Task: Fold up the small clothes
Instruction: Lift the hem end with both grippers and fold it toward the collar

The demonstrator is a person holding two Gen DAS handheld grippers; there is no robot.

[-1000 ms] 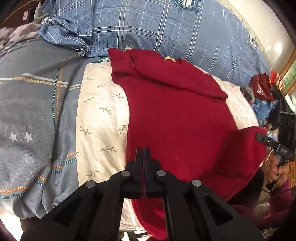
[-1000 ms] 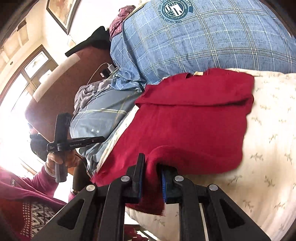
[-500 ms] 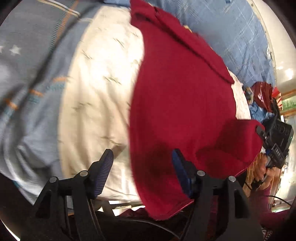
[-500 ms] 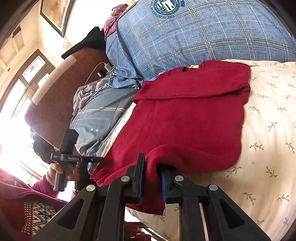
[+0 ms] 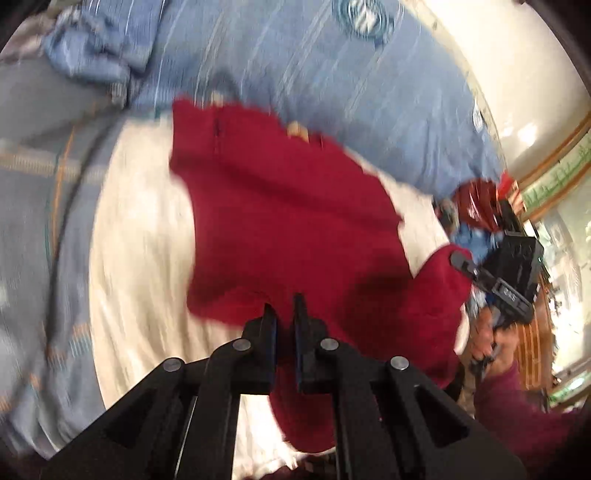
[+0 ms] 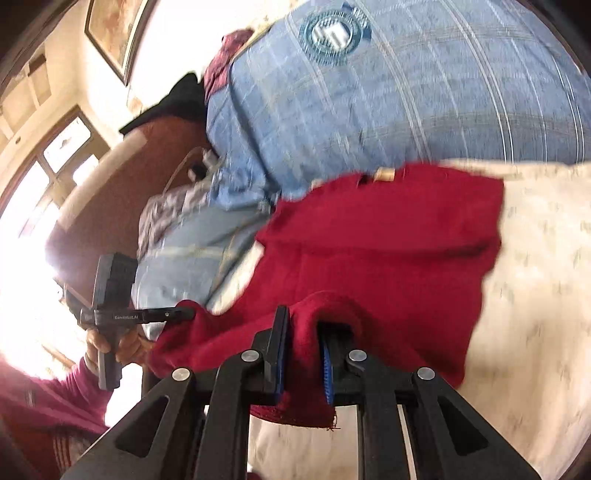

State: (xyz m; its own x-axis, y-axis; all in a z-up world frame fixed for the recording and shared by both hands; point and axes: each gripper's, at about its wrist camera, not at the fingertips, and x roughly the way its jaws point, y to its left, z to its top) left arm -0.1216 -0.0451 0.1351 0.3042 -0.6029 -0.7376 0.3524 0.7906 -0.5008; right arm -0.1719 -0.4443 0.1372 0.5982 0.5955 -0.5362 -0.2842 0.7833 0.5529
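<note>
A dark red knitted garment (image 5: 288, 221) lies on a cream leaf-print pillow (image 5: 136, 266), its far end folded over. My left gripper (image 5: 284, 314) is shut on its near hem, lifting the left corner. My right gripper (image 6: 303, 332) is shut on the other hem corner, with red cloth (image 6: 369, 251) bunched between its blue pads (image 6: 327, 365). The left tool shows in the right wrist view (image 6: 114, 314), its tip in the red cloth. The right tool shows in the left wrist view (image 5: 491, 280), also gripping the garment's edge.
A blue plaid quilt (image 6: 406, 92) with a round emblem rises behind the garment. A grey-blue blanket (image 5: 33, 206) lies left of the pillow. A brown headboard (image 6: 122, 192), a window and a framed picture (image 6: 110, 33) are at the left. Red and blue clutter (image 5: 476, 206) lies at the right.
My left gripper was shut beside the hem, opened over the garment's left corner, and is now shut on it and lifting. My right gripper kept its hold and rose slightly.
</note>
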